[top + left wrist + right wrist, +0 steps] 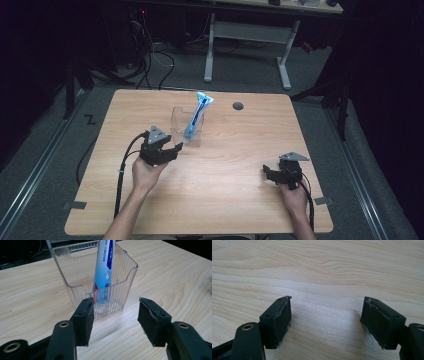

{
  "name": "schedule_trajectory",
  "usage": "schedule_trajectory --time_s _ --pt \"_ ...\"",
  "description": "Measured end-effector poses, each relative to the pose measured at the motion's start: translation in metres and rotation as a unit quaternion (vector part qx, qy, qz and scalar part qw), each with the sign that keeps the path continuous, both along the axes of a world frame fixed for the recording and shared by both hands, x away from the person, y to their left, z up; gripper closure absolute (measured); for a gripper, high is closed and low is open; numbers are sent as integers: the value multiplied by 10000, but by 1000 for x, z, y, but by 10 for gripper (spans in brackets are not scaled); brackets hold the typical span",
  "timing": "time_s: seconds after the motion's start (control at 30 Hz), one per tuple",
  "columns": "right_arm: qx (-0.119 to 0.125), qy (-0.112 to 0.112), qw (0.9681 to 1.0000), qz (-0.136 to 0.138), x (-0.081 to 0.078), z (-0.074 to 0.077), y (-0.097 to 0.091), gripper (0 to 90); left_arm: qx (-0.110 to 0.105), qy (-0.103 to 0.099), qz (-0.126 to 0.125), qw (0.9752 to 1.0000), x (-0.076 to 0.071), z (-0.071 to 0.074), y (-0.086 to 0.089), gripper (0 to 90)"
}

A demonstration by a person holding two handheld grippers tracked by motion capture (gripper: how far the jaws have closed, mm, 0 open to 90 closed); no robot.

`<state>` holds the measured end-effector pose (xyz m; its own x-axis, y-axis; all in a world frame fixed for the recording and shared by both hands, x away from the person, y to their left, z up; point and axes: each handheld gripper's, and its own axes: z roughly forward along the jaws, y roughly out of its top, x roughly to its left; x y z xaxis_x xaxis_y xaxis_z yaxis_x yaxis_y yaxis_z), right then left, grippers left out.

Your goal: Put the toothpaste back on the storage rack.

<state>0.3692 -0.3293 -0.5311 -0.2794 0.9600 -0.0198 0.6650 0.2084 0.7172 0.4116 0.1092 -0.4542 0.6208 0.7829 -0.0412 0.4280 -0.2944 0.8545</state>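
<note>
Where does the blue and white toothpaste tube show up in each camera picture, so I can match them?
High view: the toothpaste tube stands tilted in the clear holder, upper middle of the table.
Left gripper view: top centre, tube inside the ribbed holder, beyond the open left claw.
Right gripper view: not in it.
Shared landmark: the light wood table top, seen in every view.
</note>
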Motion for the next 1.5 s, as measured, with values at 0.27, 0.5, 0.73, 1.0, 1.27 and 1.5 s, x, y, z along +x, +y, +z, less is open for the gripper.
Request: schedule_trajectory --time_s 0.27,0.5,0.73,1.0,1.27,1.5 --pt "1 0 10000 -1 0 0 0 241 45 102 -6 9999 -2 -9 0 468" --pt "0 1 10000 -1 0 0 0 241 71 223 23 9997 -2 -18 0 468" --pt "0 1 10000 -1 0 0 0 241 90 257 64 9996 -4 -23 3 468" --pt "-1 1 10000 -1 0 0 0 241 197 346 180 9990 -4 -35 6 466" --pt "3 4 10000 -5 0 0 0 241 354 587 264 9973 -5 -52 4 461" --pt "4 4 10000 -6 0 0 0 241 503 628 318 9963 -7 -64 0 461"
